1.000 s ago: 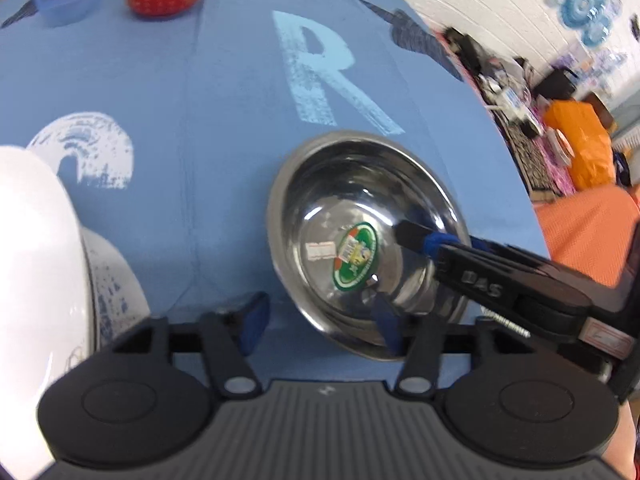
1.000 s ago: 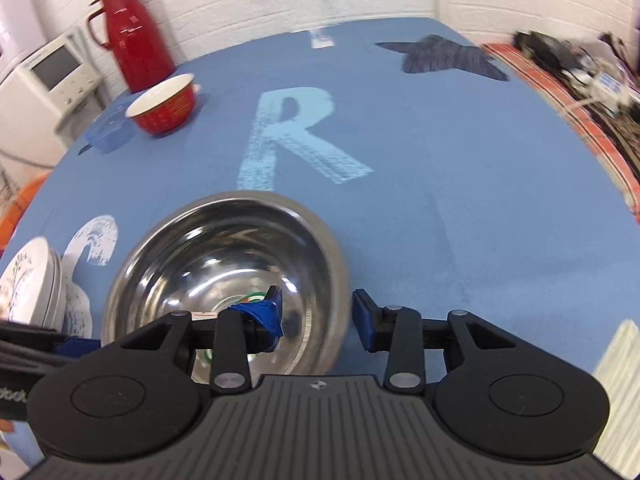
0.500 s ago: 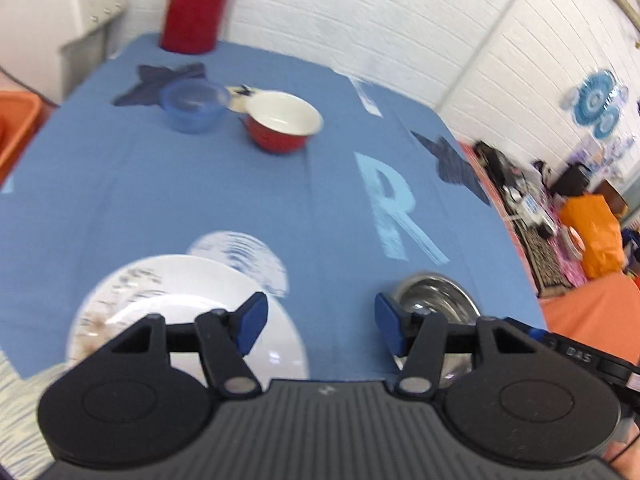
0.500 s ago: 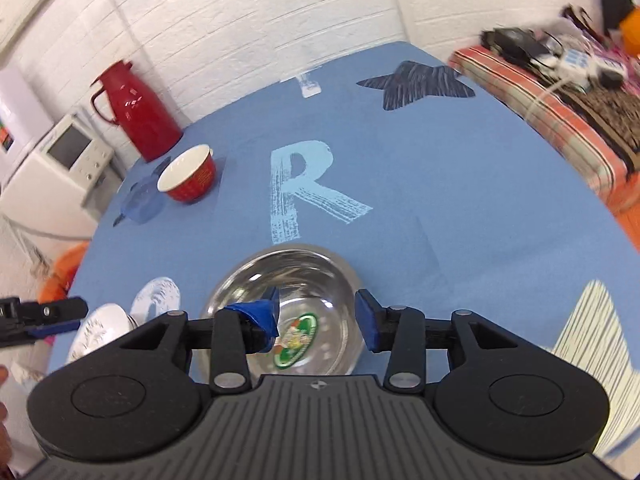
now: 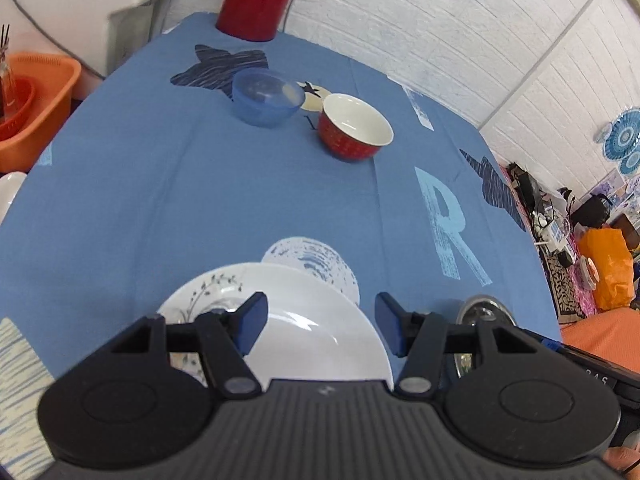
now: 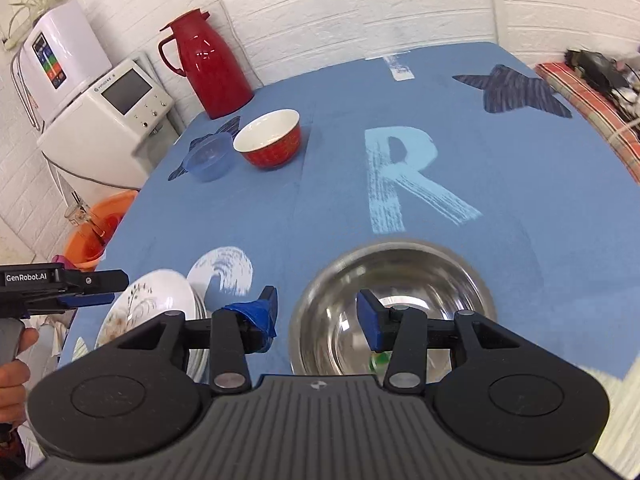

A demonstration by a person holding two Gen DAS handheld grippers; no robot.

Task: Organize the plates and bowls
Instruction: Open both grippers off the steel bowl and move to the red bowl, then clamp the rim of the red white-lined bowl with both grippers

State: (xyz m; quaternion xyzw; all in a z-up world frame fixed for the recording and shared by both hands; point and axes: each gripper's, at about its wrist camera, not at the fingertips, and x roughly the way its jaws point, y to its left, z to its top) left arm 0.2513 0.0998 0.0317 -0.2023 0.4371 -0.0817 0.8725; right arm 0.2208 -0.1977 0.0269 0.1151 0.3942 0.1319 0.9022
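White plates (image 5: 304, 320) lie stacked at the near edge of the blue tabletop (image 5: 200, 184) in the left wrist view, under the left gripper (image 5: 318, 326), whose jaws stand wide apart and empty. Farther off, a red bowl (image 5: 356, 130) sits beside a blue plastic bowl (image 5: 266, 98).

From the right wrist, the right gripper (image 6: 316, 320) also gapes empty, straddling the near-left rim of a steel bowl (image 6: 400, 276). The plates (image 6: 152, 304) lie left of it.
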